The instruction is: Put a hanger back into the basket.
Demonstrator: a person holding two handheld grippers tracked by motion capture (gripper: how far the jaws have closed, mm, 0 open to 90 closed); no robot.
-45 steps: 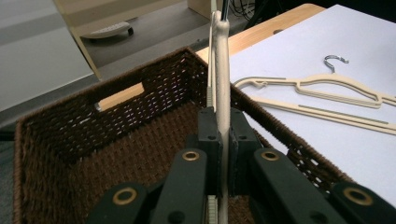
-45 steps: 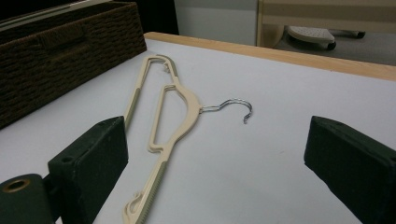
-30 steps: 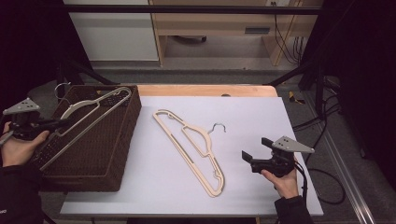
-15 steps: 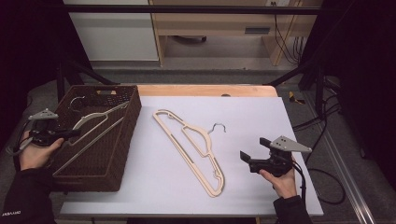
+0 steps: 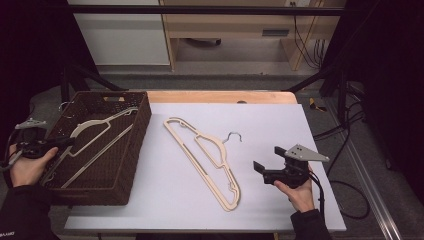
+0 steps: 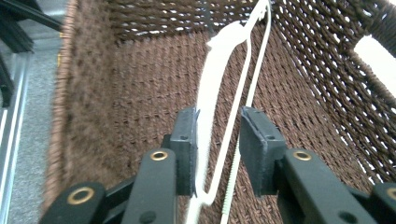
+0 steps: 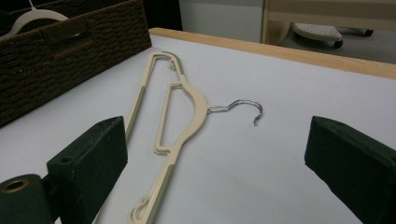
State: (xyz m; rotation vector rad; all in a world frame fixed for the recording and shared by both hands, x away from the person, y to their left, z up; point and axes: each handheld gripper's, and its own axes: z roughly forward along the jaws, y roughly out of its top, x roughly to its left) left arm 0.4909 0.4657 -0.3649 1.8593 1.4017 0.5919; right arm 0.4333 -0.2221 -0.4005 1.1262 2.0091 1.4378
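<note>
Left tool (image 6: 217,154) has just been opening — hanger (image 6: 212,93) between loosened pads, inside basket (image 5: 131,150); right tool (image 5: 260,172) released.

The bench (image 5: 280,130) is seen from above in the high view, from the person's side, facing forward and down; all of it is taken in from well back. The wicker basket (image 5: 131,150) lies at nine o'clock there, the loose hanger (image 5: 210,160) near centre. The left gripper view is taken close, along the jaws of the left gripper (image 6: 217,140), down into the basket (image 6: 140,70). The right gripper view is taken low over the bench (image 7: 280,154), along the jaws of the right gripper (image 7: 217,163). The hanger (image 7: 180,102) and the basket (image 7: 70,51) at ten o'clock are shared with the high view.
</note>
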